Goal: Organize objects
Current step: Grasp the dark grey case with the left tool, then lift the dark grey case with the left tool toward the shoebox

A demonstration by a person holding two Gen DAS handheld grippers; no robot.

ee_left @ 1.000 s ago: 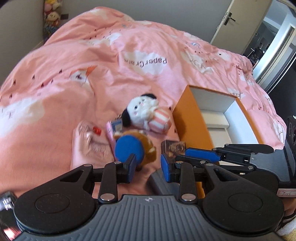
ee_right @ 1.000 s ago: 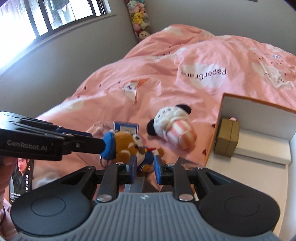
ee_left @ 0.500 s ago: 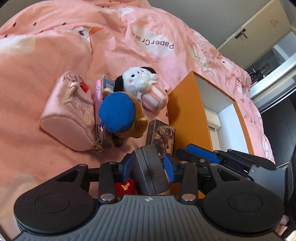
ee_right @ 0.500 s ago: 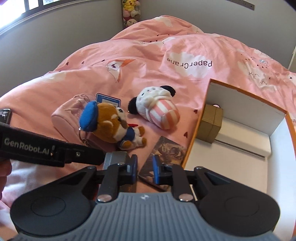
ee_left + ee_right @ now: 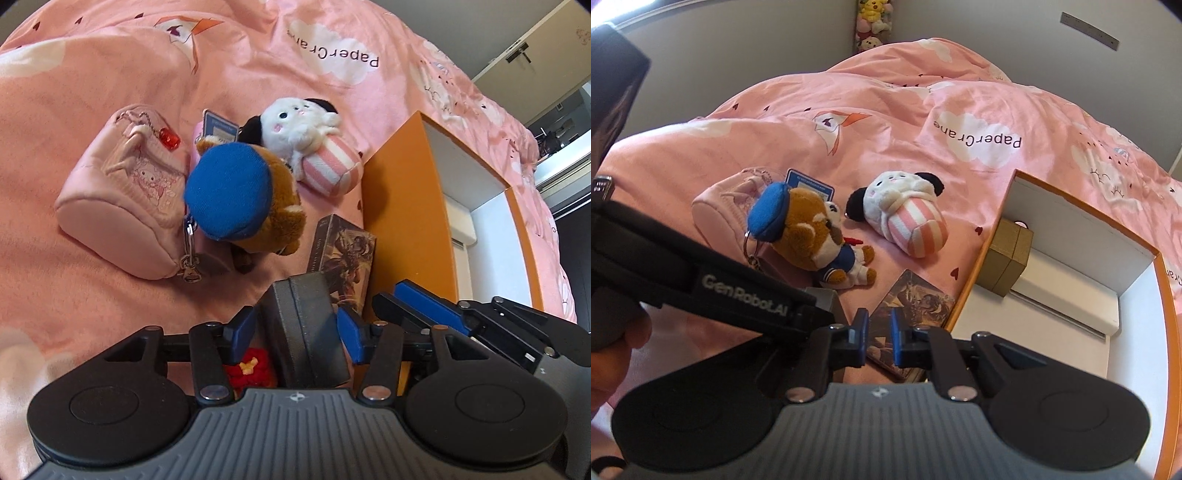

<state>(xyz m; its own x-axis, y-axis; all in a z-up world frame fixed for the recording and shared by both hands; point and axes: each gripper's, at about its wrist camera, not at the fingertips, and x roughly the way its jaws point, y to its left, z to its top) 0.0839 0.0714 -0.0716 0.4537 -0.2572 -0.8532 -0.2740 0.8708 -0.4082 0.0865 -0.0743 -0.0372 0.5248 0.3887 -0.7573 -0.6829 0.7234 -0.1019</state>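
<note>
On the pink duvet lie a pink pouch, a brown bear plush with a blue cap, a white plush with pink stripes, a picture-printed flat box and a dark grey box. My left gripper is open, its blue pads either side of the grey box, with small gaps. A red knitted item lies under it. My right gripper is narrowly open and empty above the flat box. The orange box with white inside holds a gold box.
A blue card lies behind the bear. The pouch also shows in the right wrist view. Plush toys hang in the far corner. A door stands at the far right. The duvet rises behind the objects.
My left gripper has come down over the toys and now straddles the grey box. My right gripper has lifted and tilted, with the orange box closer on its right.
</note>
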